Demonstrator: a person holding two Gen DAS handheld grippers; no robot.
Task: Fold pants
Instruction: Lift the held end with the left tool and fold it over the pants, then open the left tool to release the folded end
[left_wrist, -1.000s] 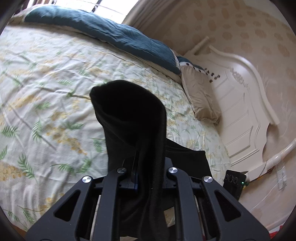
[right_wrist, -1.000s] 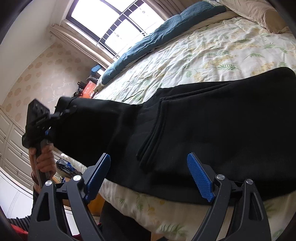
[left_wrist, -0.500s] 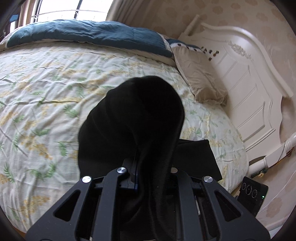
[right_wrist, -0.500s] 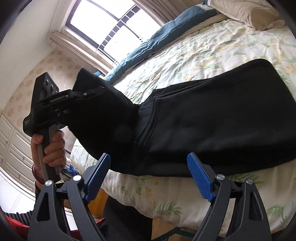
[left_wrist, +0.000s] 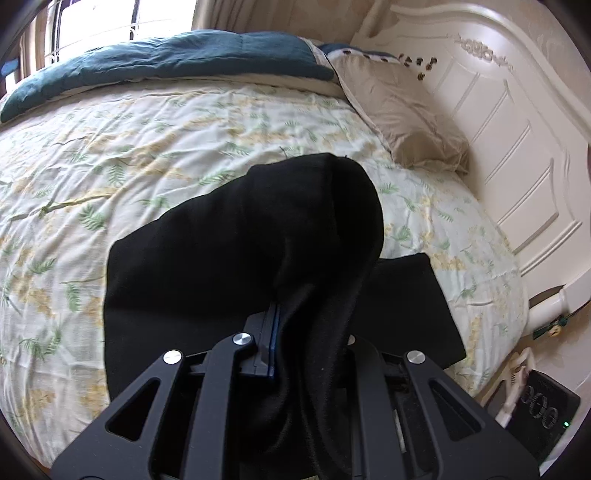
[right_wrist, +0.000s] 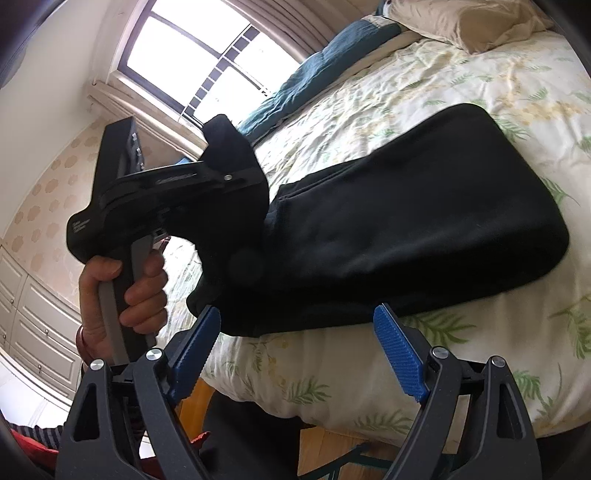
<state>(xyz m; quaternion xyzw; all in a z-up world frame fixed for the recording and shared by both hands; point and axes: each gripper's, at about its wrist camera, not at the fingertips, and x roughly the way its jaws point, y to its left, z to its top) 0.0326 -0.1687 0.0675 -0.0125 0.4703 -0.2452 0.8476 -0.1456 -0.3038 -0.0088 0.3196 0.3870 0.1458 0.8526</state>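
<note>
The black pants (right_wrist: 424, 221) lie across the near edge of the floral bedspread (right_wrist: 461, 74). One end of the black pants (left_wrist: 229, 258) is lifted and doubled over the part that lies flat. My left gripper (left_wrist: 291, 332) is shut on that lifted end, and the cloth drapes over its fingers and hides the right one. In the right wrist view, the left gripper (right_wrist: 243, 177) hangs above the pants' left part, held by a hand (right_wrist: 122, 291). My right gripper (right_wrist: 295, 347) stands open at the bed's edge, just short of the pants, nothing between its blue pads (right_wrist: 397, 354).
A dark teal blanket (left_wrist: 166, 59) lies along the far side of the bed and a beige pillow (left_wrist: 402, 110) rests against the white headboard (left_wrist: 517, 129). A small black device (left_wrist: 543, 406) sits on the floor by the bed. A window (right_wrist: 207, 48) is behind.
My left gripper has carried the lifted pants end across over the flat part, toward the headboard side, and dipped lower. The fold has grown shorter. My right gripper drew slightly back, still open.
</note>
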